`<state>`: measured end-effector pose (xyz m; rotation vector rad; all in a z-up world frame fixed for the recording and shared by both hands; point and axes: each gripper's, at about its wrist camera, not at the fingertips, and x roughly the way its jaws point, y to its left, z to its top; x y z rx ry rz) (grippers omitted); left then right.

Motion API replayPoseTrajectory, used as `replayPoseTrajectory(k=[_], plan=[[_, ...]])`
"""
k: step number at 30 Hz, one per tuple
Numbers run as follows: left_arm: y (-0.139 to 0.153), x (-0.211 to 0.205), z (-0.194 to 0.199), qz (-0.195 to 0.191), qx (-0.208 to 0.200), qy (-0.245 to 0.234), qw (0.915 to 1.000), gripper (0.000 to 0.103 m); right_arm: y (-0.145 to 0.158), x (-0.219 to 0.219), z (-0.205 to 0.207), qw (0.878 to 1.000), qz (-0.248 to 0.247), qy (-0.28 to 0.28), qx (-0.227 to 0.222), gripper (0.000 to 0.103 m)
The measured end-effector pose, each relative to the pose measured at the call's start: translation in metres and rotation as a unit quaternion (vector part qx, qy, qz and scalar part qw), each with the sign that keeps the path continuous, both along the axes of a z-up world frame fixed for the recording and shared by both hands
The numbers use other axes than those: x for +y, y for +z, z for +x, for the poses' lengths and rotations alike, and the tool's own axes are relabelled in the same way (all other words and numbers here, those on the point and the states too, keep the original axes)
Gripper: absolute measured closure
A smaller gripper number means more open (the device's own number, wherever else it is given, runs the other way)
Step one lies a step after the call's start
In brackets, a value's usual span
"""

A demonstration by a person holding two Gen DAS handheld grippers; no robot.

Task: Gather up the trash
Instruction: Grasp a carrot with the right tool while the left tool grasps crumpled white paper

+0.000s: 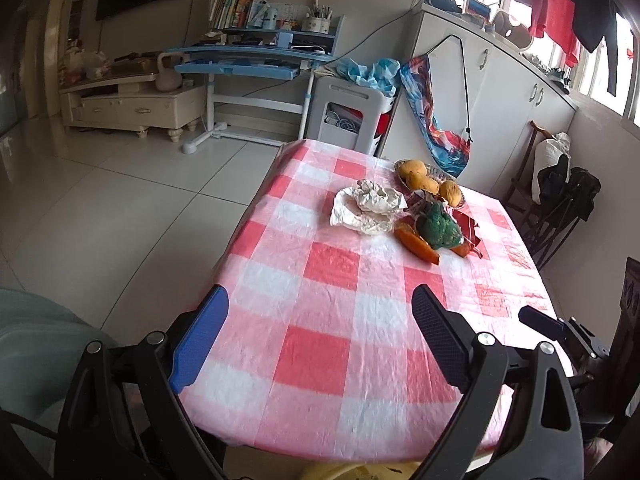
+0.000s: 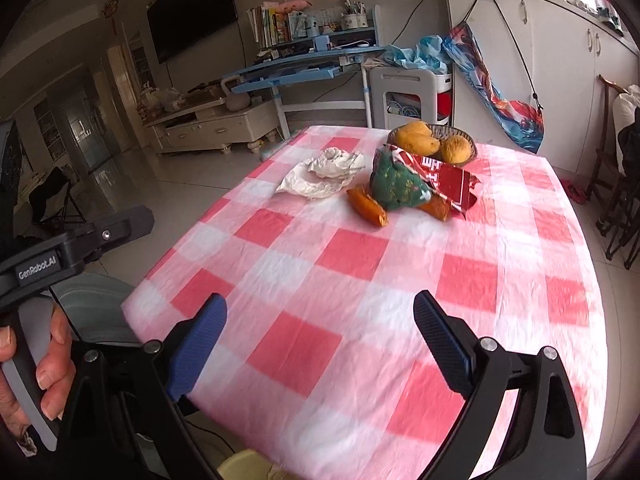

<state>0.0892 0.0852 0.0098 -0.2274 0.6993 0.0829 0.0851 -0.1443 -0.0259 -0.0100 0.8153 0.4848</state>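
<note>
Left tongs: wide apart, holding nothing, above the near edge of the worktop
Right tongs: also wide and holding nothing, over the near part of the cloth
Trash: crumpled paper and a red wrapper lie at the far side, well apart from both tongs
Not trash: green knitted toy touches the wrapper; fruit basket stands just behind
Risk: pulling the wrapper may drag the toy along or bump the basket; the thin paper may slip out of a shallow grip
</note>
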Motion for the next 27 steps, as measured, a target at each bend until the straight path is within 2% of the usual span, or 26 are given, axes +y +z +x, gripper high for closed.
replayPoseTrajectory(k=[7, 15, 17, 19, 21, 22, 23, 24, 27], plan=[[-0.013, -0.015, 0.094, 0.010, 0.023, -0.017, 0.9995, 0.014, -0.017, 0.010, 0.077, 0.999, -0.023, 0.014, 0.024, 0.016], [-0.041, -0.039, 0.195, 0.043, 0.046, -0.037, 0.9973, 0.014, -0.044, 0.018, 0.122, 0.998, -0.031, 0.039, 0.050, 0.027], [-0.050, -0.040, 0.215, 0.043, 0.058, -0.039, 0.9967, 0.014, -0.052, 0.018, 0.128, 0.997, -0.031, 0.040, 0.065, 0.038], [-0.059, -0.041, 0.229, 0.043, 0.070, -0.041, 0.9957, 0.014, -0.057, 0.021, 0.133, 0.996, -0.042, 0.047, 0.069, 0.044], [-0.065, -0.041, 0.241, 0.037, 0.081, -0.047, 0.9950, 0.015, -0.056, 0.021, 0.134, 0.995, -0.044, 0.053, 0.066, 0.061], [-0.067, -0.041, 0.245, 0.031, 0.087, -0.055, 0.9942, 0.031, -0.056, 0.021, 0.135, 0.995, -0.048, 0.054, 0.065, 0.065], [-0.070, -0.042, 0.249, 0.022, 0.095, -0.069, 0.9928, 0.059, -0.056, 0.019, 0.134, 0.995, -0.046, 0.055, 0.066, 0.067], [-0.073, -0.042, 0.251, 0.011, 0.106, -0.083, 0.9909, 0.067, -0.055, 0.018, 0.134, 0.995, -0.044, 0.057, 0.067, 0.069], [-0.069, -0.041, 0.245, 0.007, 0.094, -0.091, 0.9914, 0.078, -0.052, 0.017, 0.130, 0.995, -0.040, 0.063, 0.071, 0.078]])
